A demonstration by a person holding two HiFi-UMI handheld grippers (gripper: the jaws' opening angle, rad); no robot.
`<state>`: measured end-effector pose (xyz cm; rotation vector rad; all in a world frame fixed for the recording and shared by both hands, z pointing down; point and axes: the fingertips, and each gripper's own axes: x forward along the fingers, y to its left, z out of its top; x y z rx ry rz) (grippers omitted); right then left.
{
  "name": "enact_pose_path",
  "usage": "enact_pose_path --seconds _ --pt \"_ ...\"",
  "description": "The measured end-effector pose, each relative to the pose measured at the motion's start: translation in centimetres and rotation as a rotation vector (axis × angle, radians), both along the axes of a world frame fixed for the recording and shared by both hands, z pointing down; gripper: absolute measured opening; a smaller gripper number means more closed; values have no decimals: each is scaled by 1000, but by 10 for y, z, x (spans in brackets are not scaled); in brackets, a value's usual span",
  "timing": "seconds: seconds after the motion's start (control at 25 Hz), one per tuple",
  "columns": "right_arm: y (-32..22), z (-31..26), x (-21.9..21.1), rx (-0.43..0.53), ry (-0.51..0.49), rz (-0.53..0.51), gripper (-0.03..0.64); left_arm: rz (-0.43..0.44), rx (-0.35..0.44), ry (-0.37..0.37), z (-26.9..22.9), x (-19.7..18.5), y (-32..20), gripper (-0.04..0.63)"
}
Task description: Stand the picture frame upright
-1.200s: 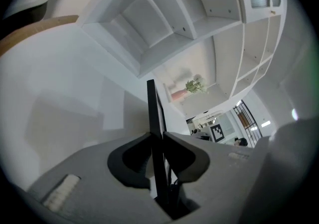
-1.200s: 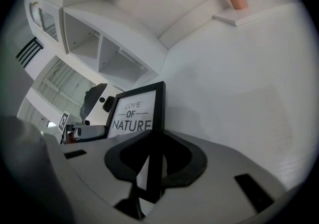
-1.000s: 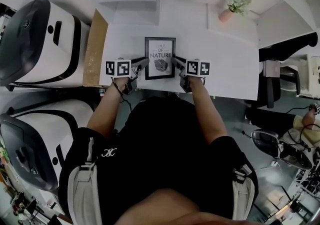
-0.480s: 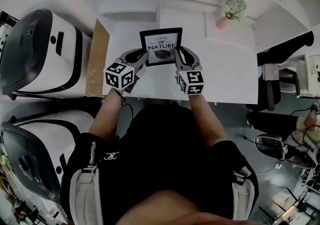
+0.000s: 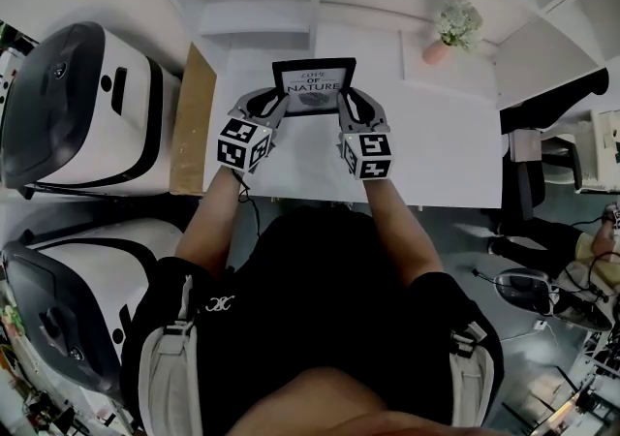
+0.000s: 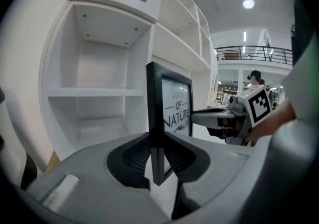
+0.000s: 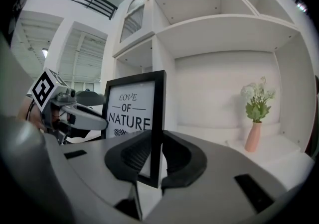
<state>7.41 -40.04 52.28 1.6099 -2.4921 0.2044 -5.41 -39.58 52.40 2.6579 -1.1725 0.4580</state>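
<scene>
Between left tongs [image 5: 277,100], right tongs [image 5: 347,102]: picture frame [image 5: 313,82]

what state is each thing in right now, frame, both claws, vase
picture frame: upright, print facing the person, clamped at both side edges
left claw: shut on the picture frame's left edge
right claw: shut on the picture frame's right edge
flower vase: standing upright, flowers in it, untouched

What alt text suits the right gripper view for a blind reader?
The right gripper clamps one edge of an upright black picture frame reading LOVE OF NATURE. The left gripper holds its other side; a flower vase stands at right.
</scene>
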Motion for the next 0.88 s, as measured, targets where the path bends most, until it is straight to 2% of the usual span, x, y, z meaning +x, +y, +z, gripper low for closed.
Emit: enact_pose_path --seconds 0.16,0.48,0.88 --pt "-20 15 0 -62 -28 27 67 2 0 -45 11 0 -20 89" --pt "-54 50 -3 -144 18 43 67 -4 -45 -125 50 -2 -61 92" --pt "-81 83 -2 -214 40 27 66 -21 -101 -152 84 -1 -93 92"
